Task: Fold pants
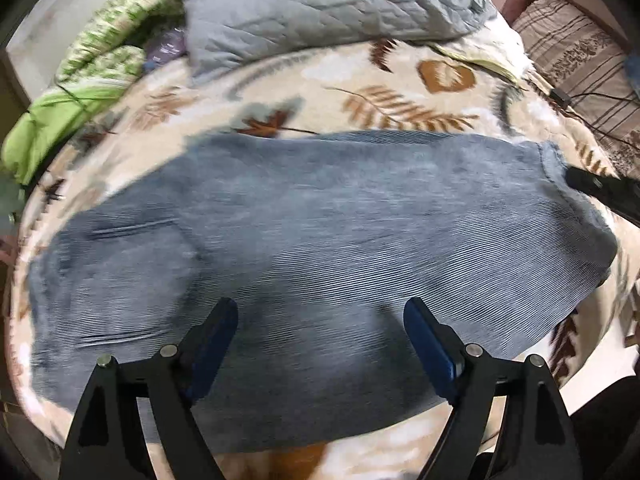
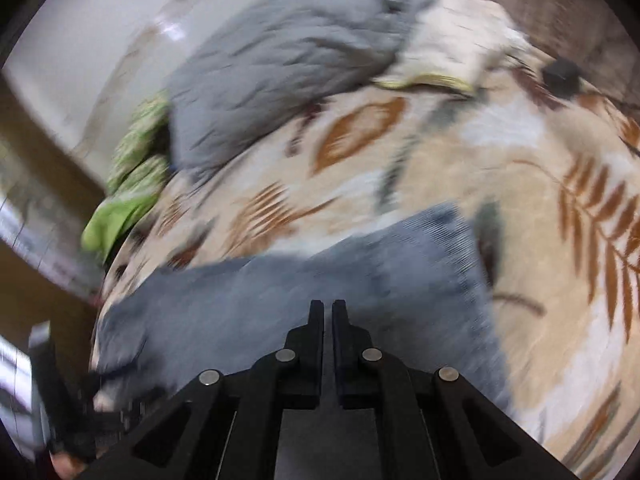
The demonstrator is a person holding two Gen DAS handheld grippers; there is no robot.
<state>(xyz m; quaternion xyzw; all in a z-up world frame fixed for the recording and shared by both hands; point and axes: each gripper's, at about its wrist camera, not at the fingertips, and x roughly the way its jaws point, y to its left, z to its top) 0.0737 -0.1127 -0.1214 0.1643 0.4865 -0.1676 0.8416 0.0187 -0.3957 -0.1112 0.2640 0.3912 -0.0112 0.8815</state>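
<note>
Pants [image 1: 320, 232] lie flat on the bed [image 1: 400, 80], long axis crosswise to both grippers; left gripper [image 1: 320, 320] gapes empty above the near edge, right gripper [image 2: 327, 312] is closed, empty, at the hem end.

Both grippers are black plastic. The left gripper [image 1: 320, 324] has dark blue pads [image 1: 430, 344] inside its fingers and round silver pins on its arms. The right gripper [image 2: 327, 312] has plain black fingers and silver pins too.
</note>
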